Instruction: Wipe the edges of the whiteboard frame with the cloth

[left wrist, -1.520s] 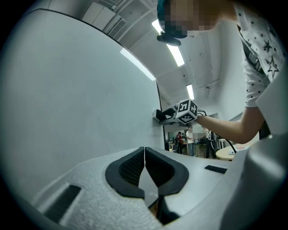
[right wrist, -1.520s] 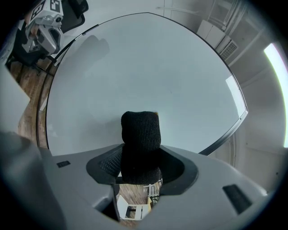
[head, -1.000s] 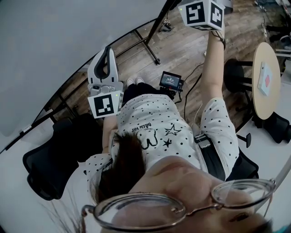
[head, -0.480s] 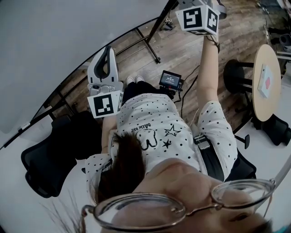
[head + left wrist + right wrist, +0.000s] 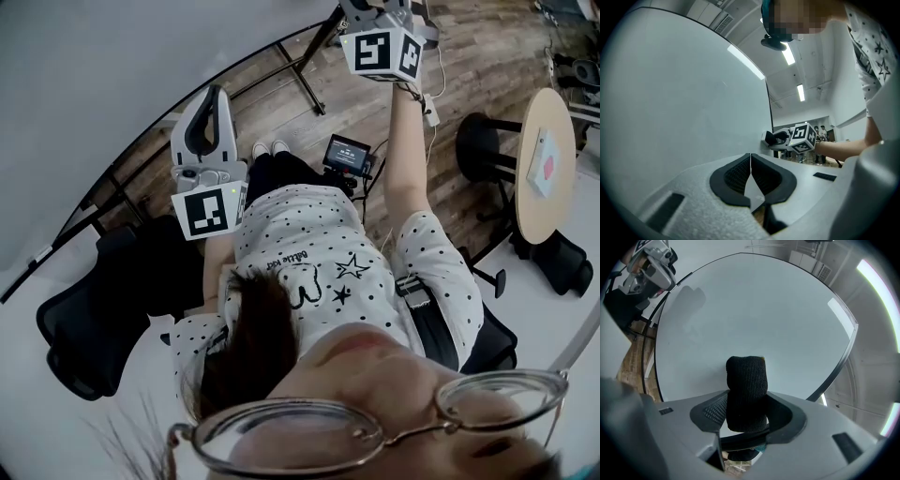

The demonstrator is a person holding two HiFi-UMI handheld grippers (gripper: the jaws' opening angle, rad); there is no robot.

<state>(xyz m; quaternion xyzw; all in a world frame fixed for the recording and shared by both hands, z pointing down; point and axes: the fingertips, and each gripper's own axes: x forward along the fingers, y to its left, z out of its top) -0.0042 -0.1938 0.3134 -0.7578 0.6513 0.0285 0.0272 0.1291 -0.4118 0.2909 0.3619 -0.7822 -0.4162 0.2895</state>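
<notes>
Left tongs (image 5: pixel 750 161): pressed together, holding nothing.
Right tongs (image 5: pixel 747 406): clamped on cloth (image 5: pixel 746 380), which juts ahead.
Frame (image 5: pixel 843 356): beyond the cloth, to its right; contact unconfirmed.
Risk: cloth may rub the whiteboard (image 5: pixel 754 310) face and miss the edge, or snag and pull free.

Black knit cloth (image 5: pixel 746 390) clamped between right gripper (image 5: pixel 749 412) jaws, whiteboard (image 5: pixel 754 310) ahead, dark frame (image 5: pixel 842 359) curving right, left gripper (image 5: pixel 649 266) upper left.
</notes>
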